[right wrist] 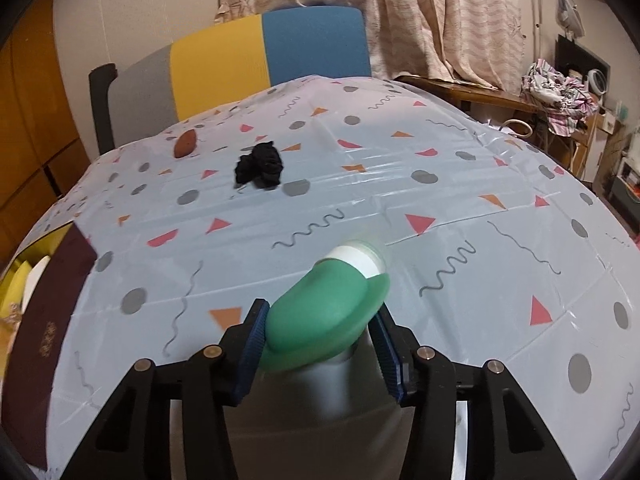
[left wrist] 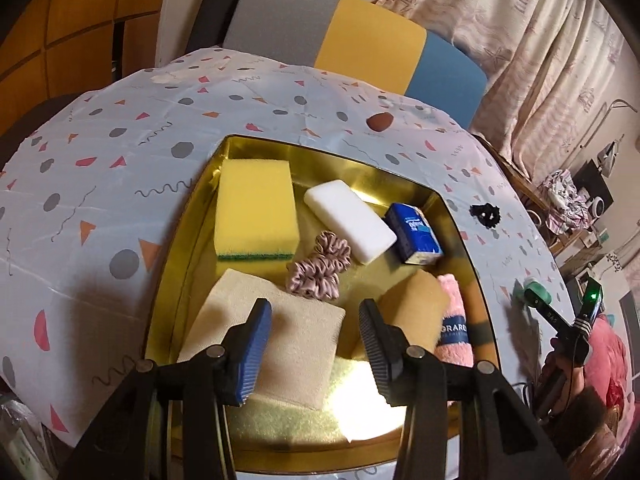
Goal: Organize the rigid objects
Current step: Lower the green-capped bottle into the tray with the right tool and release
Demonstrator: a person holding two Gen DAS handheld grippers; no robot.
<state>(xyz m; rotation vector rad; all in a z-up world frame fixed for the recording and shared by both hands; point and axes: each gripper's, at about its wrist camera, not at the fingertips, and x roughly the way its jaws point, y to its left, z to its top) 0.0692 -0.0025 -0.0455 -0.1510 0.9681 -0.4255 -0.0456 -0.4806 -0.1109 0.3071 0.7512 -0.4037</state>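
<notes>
status: tin mostly loaded, i'd call it past halfway, though most of what's in there is soft stuff, so judging against "rigid objects" is shaky. my left gripper hangs over the near end of the gold tin, jaws spread, nothing between them. tin contents, left to right: yellow sponge with green scrub face at the far left, beige folded cloth in front of it, pink satin scrunchies mid-tray, white foam block lying diagonal, blue tissue pack just beside it, tan pad and a pink towel against the right wall. outside on the patterned tablecloth: a brown oval thing far side, a black crumpled scrunchie near it, both well apart from the tin. my right gripper is clamped on the green-capped bottle, white nozzle pointing away, held to the right of the tin, not yet in it. remaining by my read: bottle, brown item, maybe the black one.
</notes>
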